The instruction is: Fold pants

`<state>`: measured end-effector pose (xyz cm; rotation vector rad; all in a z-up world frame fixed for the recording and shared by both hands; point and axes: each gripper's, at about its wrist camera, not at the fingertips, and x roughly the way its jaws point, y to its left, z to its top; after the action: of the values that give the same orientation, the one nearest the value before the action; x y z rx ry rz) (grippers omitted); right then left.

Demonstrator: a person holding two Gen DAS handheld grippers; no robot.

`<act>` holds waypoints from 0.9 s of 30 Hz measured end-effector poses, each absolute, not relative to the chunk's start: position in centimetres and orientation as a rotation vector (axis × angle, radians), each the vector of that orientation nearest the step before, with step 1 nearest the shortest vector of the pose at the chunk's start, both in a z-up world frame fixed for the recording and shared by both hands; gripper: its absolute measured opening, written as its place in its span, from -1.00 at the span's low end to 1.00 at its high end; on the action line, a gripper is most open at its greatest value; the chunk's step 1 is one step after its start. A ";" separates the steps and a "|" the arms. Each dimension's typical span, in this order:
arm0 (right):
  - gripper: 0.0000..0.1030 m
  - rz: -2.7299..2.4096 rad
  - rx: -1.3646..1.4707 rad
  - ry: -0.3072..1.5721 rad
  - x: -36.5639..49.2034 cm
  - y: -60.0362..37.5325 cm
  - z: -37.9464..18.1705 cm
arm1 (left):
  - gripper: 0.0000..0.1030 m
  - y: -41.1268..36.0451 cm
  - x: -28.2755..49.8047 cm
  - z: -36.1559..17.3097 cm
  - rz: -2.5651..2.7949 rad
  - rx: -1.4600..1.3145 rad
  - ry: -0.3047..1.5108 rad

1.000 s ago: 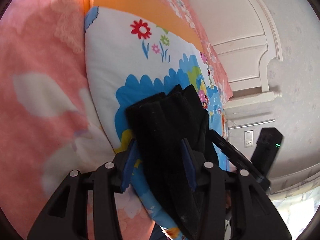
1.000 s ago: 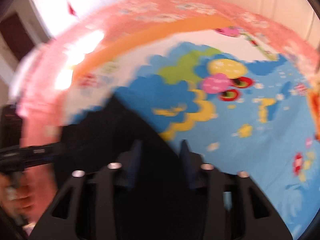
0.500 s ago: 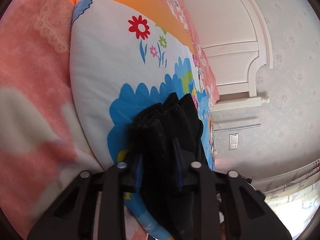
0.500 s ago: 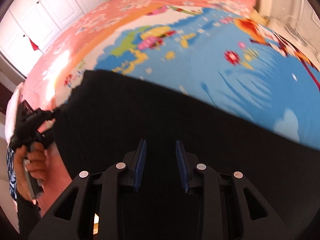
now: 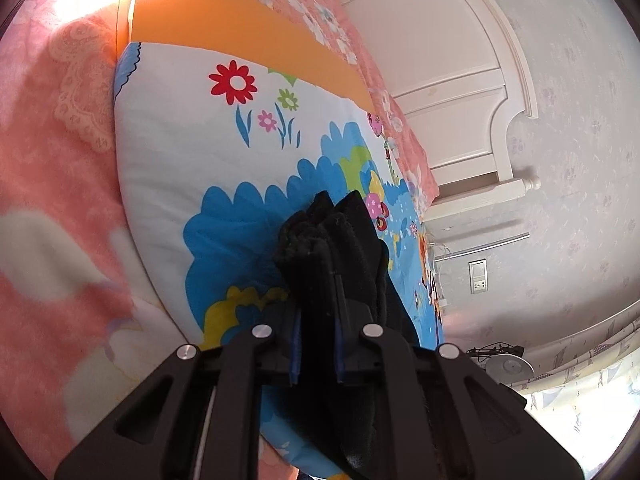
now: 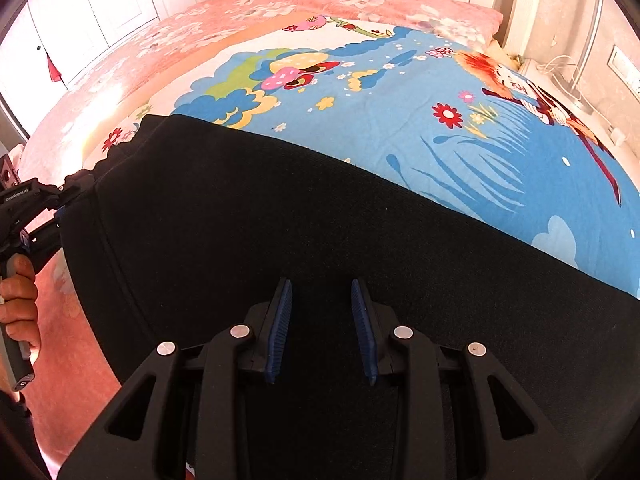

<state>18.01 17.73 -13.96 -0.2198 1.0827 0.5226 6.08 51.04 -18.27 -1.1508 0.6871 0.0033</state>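
Black pants (image 6: 280,216) lie stretched across a cartoon-print quilt (image 6: 400,92) on the bed. My left gripper (image 5: 317,340) is shut on a bunched end of the pants (image 5: 320,248), at the quilt's left edge; it also shows in the right wrist view (image 6: 60,200), held by a hand. My right gripper (image 6: 322,320) is over the flat black cloth near the bed's front, its blue pads (image 6: 280,320) apart with nothing between them.
A pink flowered bedspread (image 5: 48,184) lies under the quilt. A white headboard (image 5: 460,112) and a wall with a socket (image 5: 478,276) stand beyond. White wardrobe doors (image 6: 100,8) are at the back left, and cables lie at the right bedside (image 6: 568,76).
My left gripper closed tighter on the bunched pants end. My right gripper pulled back and its pads opened wider; the pants now lie spread flat across the quilt.
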 end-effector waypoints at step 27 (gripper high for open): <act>-0.33 0.477 -0.276 1.006 17.2 18.6 -14.1 | -0.41 40.5 12.8 -8.1 0.085 -0.278 0.794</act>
<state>17.18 18.59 -14.13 -0.2760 1.0061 0.4774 12.81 40.48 -8.08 -0.2778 0.7940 0.0849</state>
